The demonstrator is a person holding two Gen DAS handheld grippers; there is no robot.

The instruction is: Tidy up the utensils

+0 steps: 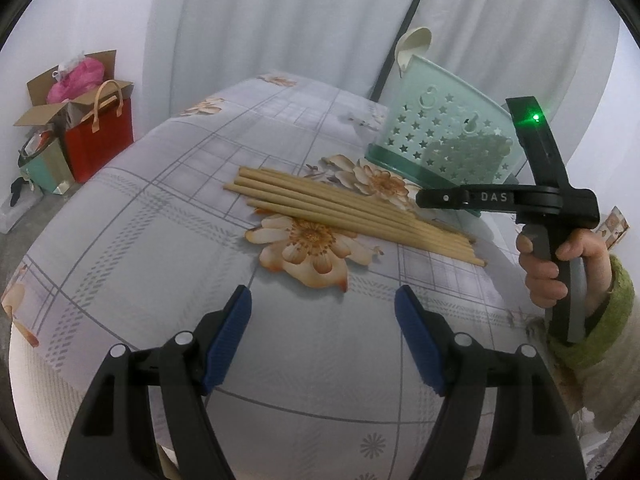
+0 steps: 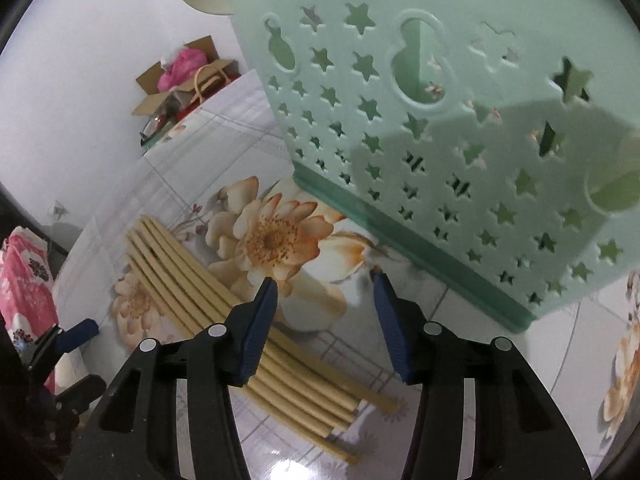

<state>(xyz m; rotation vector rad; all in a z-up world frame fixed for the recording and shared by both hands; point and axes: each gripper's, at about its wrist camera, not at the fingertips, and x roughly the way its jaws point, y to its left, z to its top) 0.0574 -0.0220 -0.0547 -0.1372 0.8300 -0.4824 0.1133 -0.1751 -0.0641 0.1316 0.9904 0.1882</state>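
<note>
Chopsticks (image 1: pixel 352 216) lay side by side in a flat bundle on the desk (image 1: pixel 160 248), which was covered by a grey checked cloth printed with orange flowers. In the left wrist view their long axis ran from upper left to lower right, the thicker ends toward the far left and the thinner tips toward the person's hand (image 1: pixel 548 264). In the right wrist view the same chopsticks (image 2: pixel 192 288) ran from the far left toward the camera, passing under the left finger of the right gripper (image 2: pixel 324 280).

Just beyond the bundle stood a mint-green basket (image 1: pixel 444 136) with star-shaped holes and a darker green base, upright on the desk and close to the chopsticks without clearly touching them. A cream spoon-like piece (image 1: pixel 412 46) stuck up from its far corner; what else the basket held could not be made out.

The left gripper (image 1: pixel 322 300) hovered above bare cloth, short of the chopsticks, its blue pads spread wide with nothing between them. The right gripper was likewise parted and held nothing, poised between the bundle and the basket (image 2: pixel 440 128).
</note>
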